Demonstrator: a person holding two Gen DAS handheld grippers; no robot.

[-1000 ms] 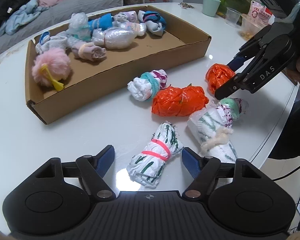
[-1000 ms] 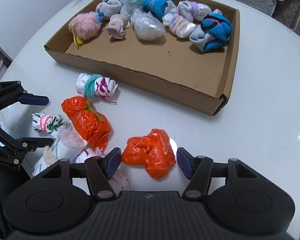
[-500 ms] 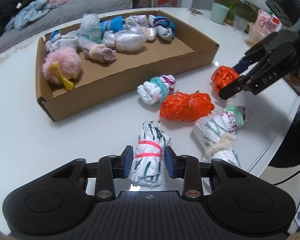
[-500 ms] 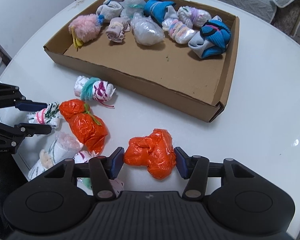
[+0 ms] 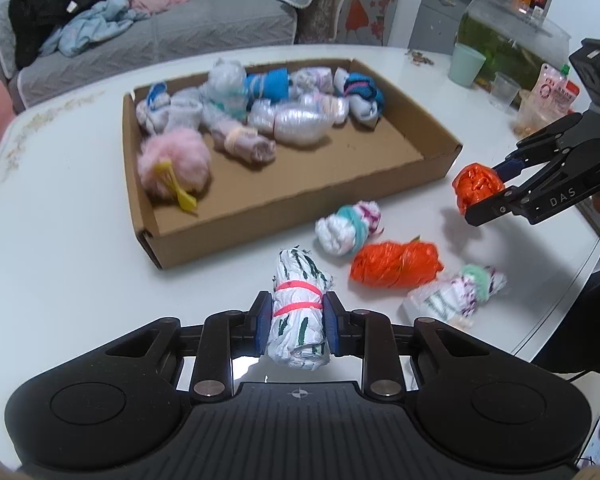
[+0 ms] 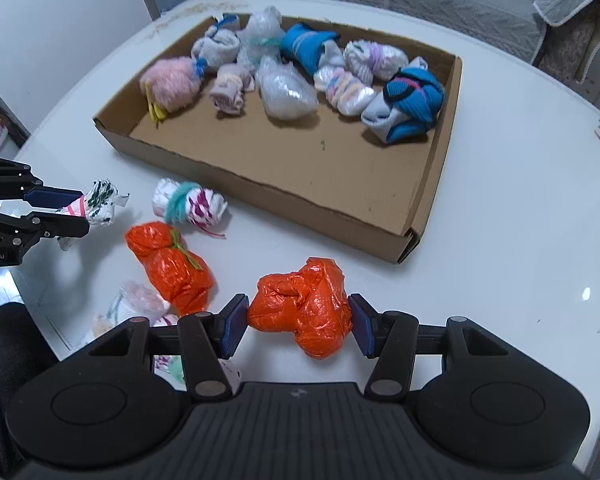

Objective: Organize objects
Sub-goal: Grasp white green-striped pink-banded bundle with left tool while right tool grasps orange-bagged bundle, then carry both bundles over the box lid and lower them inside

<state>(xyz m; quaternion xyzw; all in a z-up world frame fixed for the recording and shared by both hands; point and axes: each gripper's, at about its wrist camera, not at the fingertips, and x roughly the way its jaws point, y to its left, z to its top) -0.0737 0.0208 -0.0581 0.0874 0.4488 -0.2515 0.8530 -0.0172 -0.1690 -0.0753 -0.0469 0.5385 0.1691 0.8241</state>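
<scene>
My left gripper [image 5: 296, 324] is shut on a white bundle with green marks and a pink band [image 5: 298, 312], lifted off the white table; it also shows in the right wrist view [image 6: 94, 202]. My right gripper [image 6: 298, 326] is shut on a small orange plastic bundle [image 6: 304, 306], held above the table; it shows in the left wrist view [image 5: 476, 186]. An open cardboard tray [image 5: 300, 200] [image 6: 340, 208] holds several rolled bundles along its far side. On the table lie a white bundle with a teal band [image 5: 348, 226], a long orange bundle [image 5: 396, 266] and a white-green bundle [image 5: 460, 290].
A pink fluffy ball [image 5: 172, 164] lies in the tray's left part. A green cup [image 5: 466, 64], clear cups and a packet stand at the table's far right. A grey sofa [image 5: 160, 32] with clothes is behind the table. The table edge is near on the right.
Both grippers have closed on their bundles and lifted them off the table. The left one shut first; the right one closed on the orange bundle in the last half second.
</scene>
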